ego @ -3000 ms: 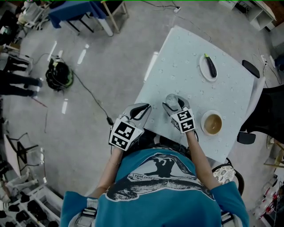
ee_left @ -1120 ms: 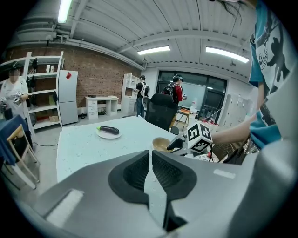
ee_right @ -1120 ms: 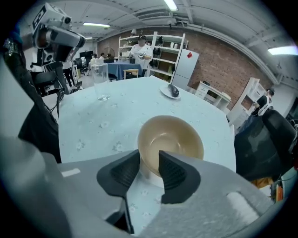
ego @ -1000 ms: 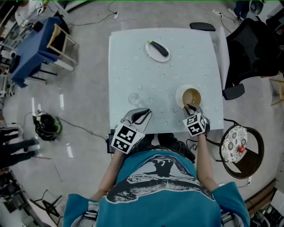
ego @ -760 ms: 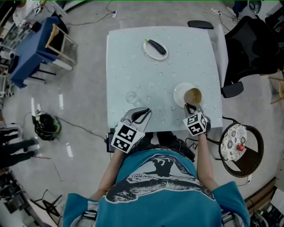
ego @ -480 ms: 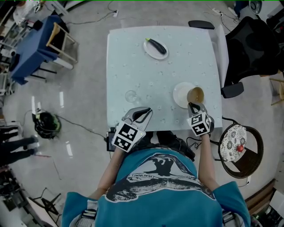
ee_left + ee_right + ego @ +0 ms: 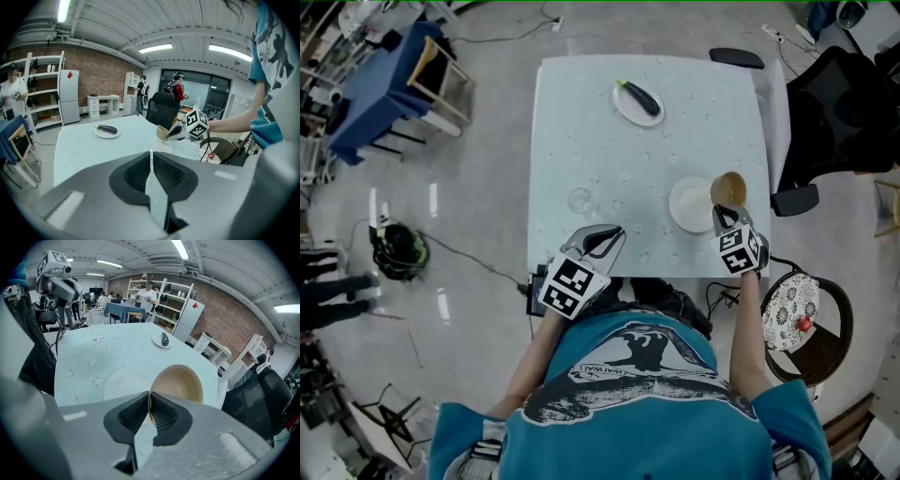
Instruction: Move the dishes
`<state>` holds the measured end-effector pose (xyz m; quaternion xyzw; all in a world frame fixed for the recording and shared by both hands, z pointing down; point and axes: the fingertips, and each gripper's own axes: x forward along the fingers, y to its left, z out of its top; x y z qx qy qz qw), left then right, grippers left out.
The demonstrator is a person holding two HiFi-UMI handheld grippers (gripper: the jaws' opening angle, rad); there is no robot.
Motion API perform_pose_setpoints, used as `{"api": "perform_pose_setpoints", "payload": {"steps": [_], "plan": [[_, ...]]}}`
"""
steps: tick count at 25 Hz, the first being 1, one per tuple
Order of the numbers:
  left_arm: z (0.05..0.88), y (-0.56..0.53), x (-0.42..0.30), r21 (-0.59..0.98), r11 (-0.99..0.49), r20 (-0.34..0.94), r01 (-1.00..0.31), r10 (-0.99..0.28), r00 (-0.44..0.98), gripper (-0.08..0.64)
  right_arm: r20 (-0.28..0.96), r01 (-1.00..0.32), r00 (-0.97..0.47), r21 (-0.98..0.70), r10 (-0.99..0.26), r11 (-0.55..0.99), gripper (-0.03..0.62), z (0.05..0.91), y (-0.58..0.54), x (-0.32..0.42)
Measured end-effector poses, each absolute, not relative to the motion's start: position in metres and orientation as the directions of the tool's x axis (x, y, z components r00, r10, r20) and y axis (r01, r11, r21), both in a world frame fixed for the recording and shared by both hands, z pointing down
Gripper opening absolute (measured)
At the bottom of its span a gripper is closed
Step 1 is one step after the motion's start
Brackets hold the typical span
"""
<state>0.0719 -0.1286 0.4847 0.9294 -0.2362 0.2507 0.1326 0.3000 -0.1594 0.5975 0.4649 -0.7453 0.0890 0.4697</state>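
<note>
A tan bowl (image 7: pixel 729 189) hangs tilted just above the table's right side, beside a bare white plate (image 7: pixel 689 205). My right gripper (image 7: pixel 722 215) is shut on the bowl's near rim; in the right gripper view the rim sits between the pads, with the bowl (image 7: pixel 181 382) right of the plate (image 7: pixel 123 383). My left gripper (image 7: pixel 613 232) hovers at the table's near edge, shut and holding nothing. A clear glass (image 7: pixel 580 200) stands just beyond it. At the far side an eggplant lies on a small white plate (image 7: pixel 637 98). The left gripper view shows the right gripper (image 7: pixel 170 135) holding the bowl (image 7: pixel 162 133).
The square pale table (image 7: pixel 581 141) ends close to the right of the bowl. A black office chair (image 7: pixel 842 105) stands at the far right, a round chair with a patterned cushion (image 7: pixel 795 311) at the near right. A blue table (image 7: pixel 380 80) and floor cables (image 7: pixel 398 253) are at left.
My right gripper has taken the bowl off the white plate, lifting it and carrying it to the right. The left gripper has stayed at the table's near edge.
</note>
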Motion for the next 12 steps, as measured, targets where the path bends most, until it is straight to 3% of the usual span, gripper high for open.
{"api": "perform_pose_setpoints", "payload": {"steps": [12], "plan": [[0.488, -0.138, 0.067, 0.127, -0.813, 0.542, -0.569, -0.423, 0.726, 0.032, 0.797, -0.705, -0.121, 0.351, -0.592, 0.617, 0.015, 0.592, -0.225, 0.338]]}}
